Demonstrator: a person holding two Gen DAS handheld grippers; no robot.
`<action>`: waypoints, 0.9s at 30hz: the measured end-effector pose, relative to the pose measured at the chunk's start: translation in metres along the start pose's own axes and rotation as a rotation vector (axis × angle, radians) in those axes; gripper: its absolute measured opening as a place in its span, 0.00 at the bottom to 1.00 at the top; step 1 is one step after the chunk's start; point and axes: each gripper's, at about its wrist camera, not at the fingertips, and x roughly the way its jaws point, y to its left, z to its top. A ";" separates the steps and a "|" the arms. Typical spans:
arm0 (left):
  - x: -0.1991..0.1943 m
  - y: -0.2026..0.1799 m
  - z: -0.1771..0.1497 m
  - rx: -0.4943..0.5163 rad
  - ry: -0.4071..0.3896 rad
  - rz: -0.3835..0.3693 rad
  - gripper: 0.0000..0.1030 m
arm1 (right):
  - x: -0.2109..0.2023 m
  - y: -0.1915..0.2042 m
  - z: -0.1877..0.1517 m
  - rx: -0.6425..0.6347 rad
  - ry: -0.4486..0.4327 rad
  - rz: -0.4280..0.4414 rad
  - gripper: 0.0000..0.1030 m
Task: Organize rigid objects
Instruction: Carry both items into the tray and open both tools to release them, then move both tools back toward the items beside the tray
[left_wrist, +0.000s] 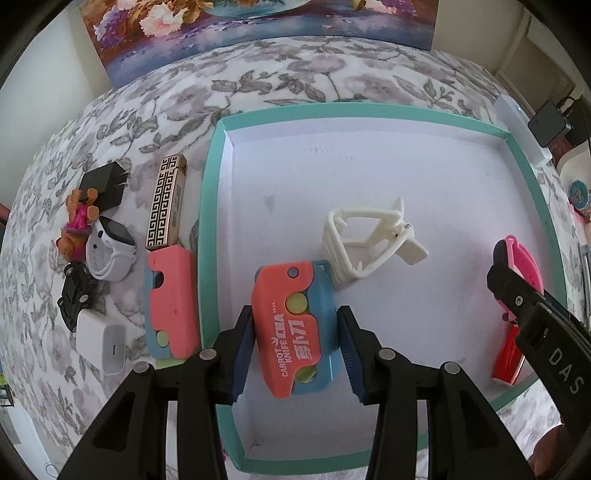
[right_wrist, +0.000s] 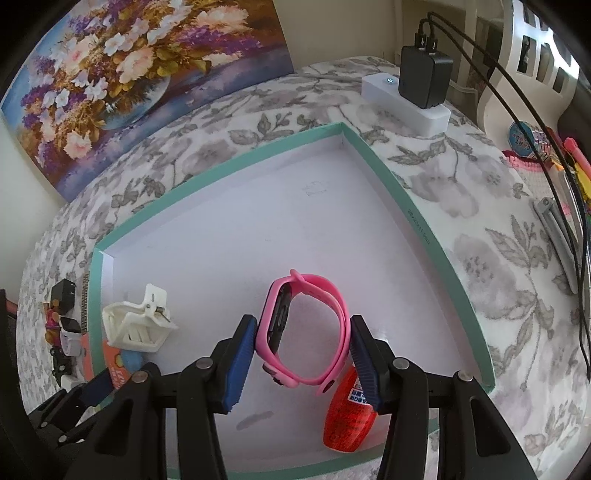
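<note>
My left gripper (left_wrist: 297, 317) is shut on an orange and blue toy carrot knife (left_wrist: 291, 339), with its blue pads (left_wrist: 243, 336) pressing both long sides. It hangs over the white floor of a teal-rimmed box (left_wrist: 208, 206), near the box's left wall. My right gripper (right_wrist: 303, 325) is shut on a pink watch (right_wrist: 306, 328), over the same box (right_wrist: 436, 236) at its near right. A white plastic clip (left_wrist: 362, 243) lies in the middle of the box. Under the right gripper lies a red bottle (right_wrist: 347, 417).
Left of the box on the flowered cloth lie a second carrot knife (left_wrist: 171, 302), a gold patterned case (left_wrist: 166, 203), a white smartwatch (left_wrist: 110, 251), a black plug (left_wrist: 105, 184), a toy figure (left_wrist: 77, 221), a black toy car (left_wrist: 75, 295) and a white charger (left_wrist: 101, 343). A white power strip (right_wrist: 406, 103) sits far right.
</note>
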 end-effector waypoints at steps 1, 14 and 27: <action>0.000 0.000 -0.001 -0.001 0.001 -0.001 0.44 | 0.001 0.000 0.000 0.001 0.003 -0.001 0.52; -0.008 -0.001 0.000 0.010 0.008 -0.004 0.47 | 0.003 -0.002 -0.004 0.017 0.021 -0.030 0.55; -0.033 0.019 0.003 -0.046 -0.029 -0.027 0.61 | -0.008 -0.002 -0.001 0.015 -0.026 -0.050 0.68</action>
